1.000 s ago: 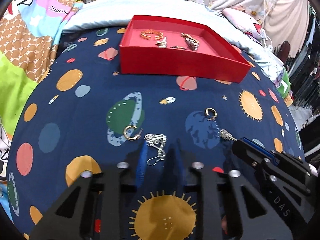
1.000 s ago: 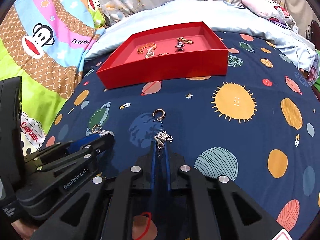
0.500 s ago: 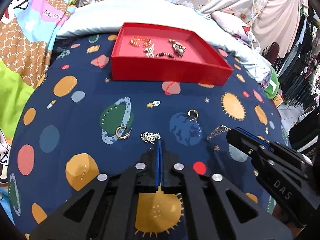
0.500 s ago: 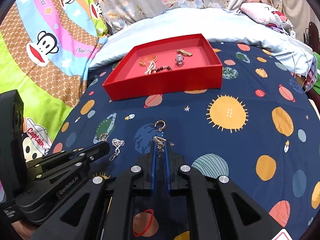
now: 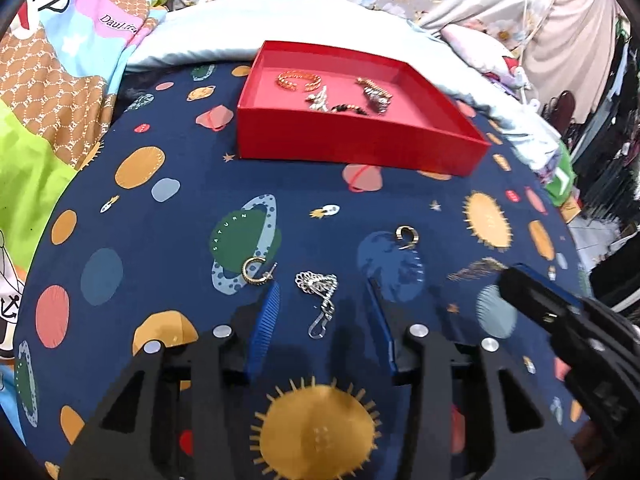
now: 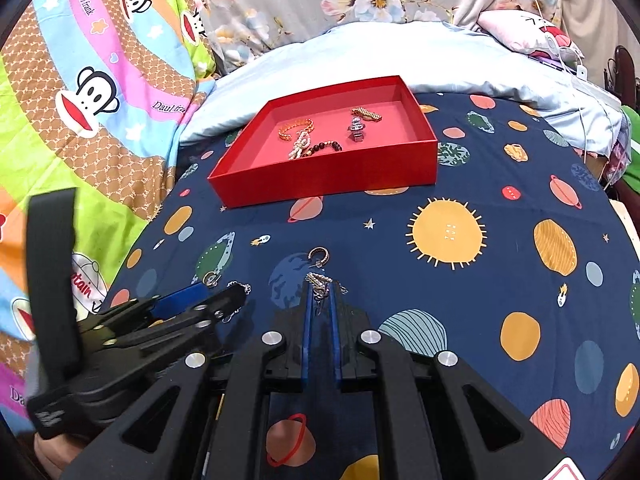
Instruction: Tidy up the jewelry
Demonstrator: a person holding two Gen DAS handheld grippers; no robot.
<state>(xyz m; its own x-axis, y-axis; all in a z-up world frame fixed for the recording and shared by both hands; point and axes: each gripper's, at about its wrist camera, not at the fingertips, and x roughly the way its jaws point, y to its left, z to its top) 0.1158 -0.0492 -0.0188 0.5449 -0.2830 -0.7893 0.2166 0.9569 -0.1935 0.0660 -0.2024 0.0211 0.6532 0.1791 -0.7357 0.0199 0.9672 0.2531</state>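
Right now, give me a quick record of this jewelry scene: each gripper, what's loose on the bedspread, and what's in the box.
left gripper: jaws open around silver earring on bedspread
right gripper: jaws shut on silver chain piece
loose: two gold hoop earrings
red box: gold bracelet, bead strand, other pieces

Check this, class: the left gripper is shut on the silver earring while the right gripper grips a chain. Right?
Not quite. The left gripper is open, its fingers on either side of the silver earring, as the left wrist view shows. The right gripper does grip a chain.
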